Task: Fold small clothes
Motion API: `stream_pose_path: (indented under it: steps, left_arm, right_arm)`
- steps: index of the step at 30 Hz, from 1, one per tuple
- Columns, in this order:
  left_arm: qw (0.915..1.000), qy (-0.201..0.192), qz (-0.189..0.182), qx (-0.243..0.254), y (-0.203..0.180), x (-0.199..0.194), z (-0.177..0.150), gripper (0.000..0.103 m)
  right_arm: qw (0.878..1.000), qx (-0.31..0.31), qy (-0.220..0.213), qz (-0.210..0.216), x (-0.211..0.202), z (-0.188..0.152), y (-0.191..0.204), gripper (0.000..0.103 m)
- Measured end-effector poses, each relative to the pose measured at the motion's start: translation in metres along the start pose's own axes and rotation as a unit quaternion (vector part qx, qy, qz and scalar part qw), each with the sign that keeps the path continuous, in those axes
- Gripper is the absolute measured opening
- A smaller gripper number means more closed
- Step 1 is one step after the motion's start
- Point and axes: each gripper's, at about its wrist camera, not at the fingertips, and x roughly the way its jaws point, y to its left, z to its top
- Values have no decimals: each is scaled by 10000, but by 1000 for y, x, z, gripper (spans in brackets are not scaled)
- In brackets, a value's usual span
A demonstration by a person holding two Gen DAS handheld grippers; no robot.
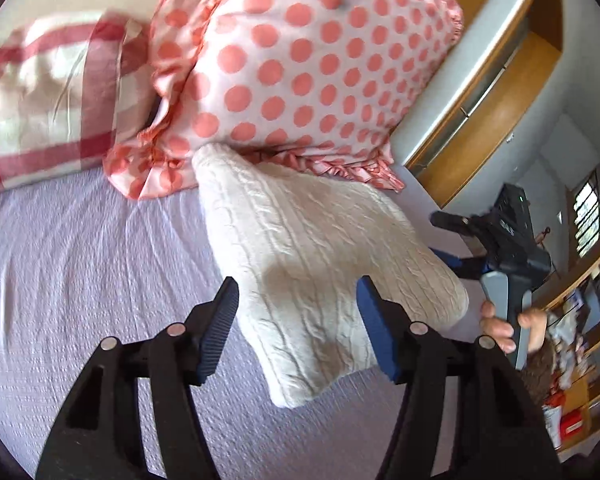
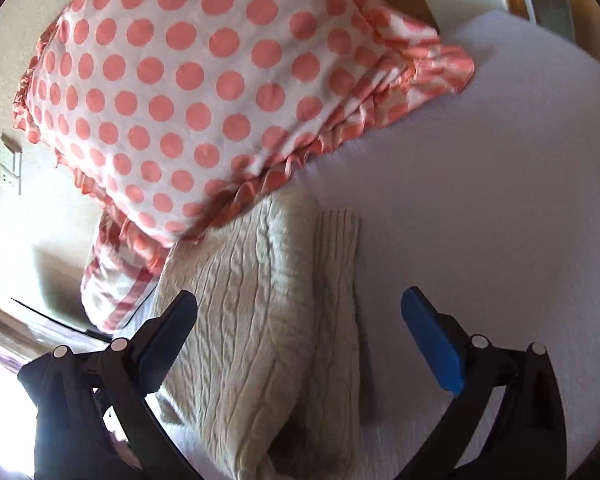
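A cream cable-knit sweater [image 1: 320,248] lies folded into a thick bundle on the pale lilac bedspread [image 1: 80,260]. Its far end touches the polka-dot pillow. My left gripper [image 1: 296,316] is open, its jaws straddling the near part of the bundle without gripping it. In the right wrist view the same sweater [image 2: 260,312] shows with a ribbed cuff or hem lying along its right side. My right gripper [image 2: 300,336] is open and empty over the sweater's near end. The right gripper also shows in the left wrist view [image 1: 456,240], held by a hand at the sweater's right edge.
A white pillow with coral polka dots and a ruffle [image 1: 300,60] stands behind the sweater. A red and white checked pillow [image 1: 48,104] lies to its left. A wooden headboard and shelving [image 1: 496,92] run along the right of the bed.
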Motion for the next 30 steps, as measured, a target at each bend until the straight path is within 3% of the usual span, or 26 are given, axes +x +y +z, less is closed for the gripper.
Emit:
stream_pose_path:
  steps: [3, 6, 8, 9, 10, 12, 13, 14, 16, 20, 23, 24, 25, 27, 28, 29, 30]
  left_arm:
    - [9965, 577, -329, -505, 20, 32, 6, 61]
    - [9946, 644, -491, -646, 23, 49, 6, 72]
    - [9932, 665, -602, -744, 24, 59, 7, 76]
    - [9915, 707, -705, -837, 27, 66, 6, 76]
    - [9911, 582, -817, -880, 29, 67, 6, 76]
    - [9916, 537, -779, -883, 32, 68, 7, 53]
    - [9909, 486, -863, -912, 37, 63, 8, 46]
    - [9900, 452, -940, -947, 41, 54, 8, 40]
    - [9924, 334, -877, -791, 49, 29, 9, 39]
    - [9967, 17, -586, -570, 78, -45, -2, 40]
    - [9984, -31, 443, -356, 100, -68, -17, 47]
    - [9967, 80, 716, -368, 108, -69, -22, 49]
    - [9961, 147, 747, -453, 117, -72, -27, 49]
    - [9960, -198, 754, -443, 118, -95, -33, 50]
    - [9943, -500, 900, -277, 111, -112, -36, 50]
    - [9922, -820, 937, -77, 100, -126, -38, 51]
    - [9905, -1096, 825, 88, 89, -137, -39, 56]
  right_arm:
    - [9991, 162, 339, 207, 15, -7, -10, 101]
    - [9985, 87, 271, 478, 18, -10, -9, 98]
    - [9961, 66, 418, 776, 27, -15, -8, 76]
    - [9958, 36, 423, 810, 31, -18, -8, 59]
    - [9955, 19, 381, 872, 34, -21, -7, 51]
    - [9925, 146, 401, 1146, 39, -26, -6, 43]
    - [9911, 128, 357, 1275, 37, -28, -1, 39]
    - [9900, 28, 345, 1365, 36, -30, 9, 38]
    - [9874, -379, 380, 1487, 34, -36, 40, 34]
    - [9808, -1234, 596, 1385, 59, -54, 102, 32]
    - [9812, -1627, 671, 790, 92, -66, 128, 31]
    - [9818, -1660, 755, 525, 102, -70, 131, 35]
    - [9826, -1677, 747, 273, 103, -72, 132, 45]
    - [9818, -1880, 262, 14, 78, -77, 141, 49]
    - [9787, -2052, -70, 8, 57, -82, 150, 49]
    - [9761, -2145, -207, 286, 40, -87, 158, 50]
    - [9734, -2176, -174, 693, 29, -91, 166, 65]
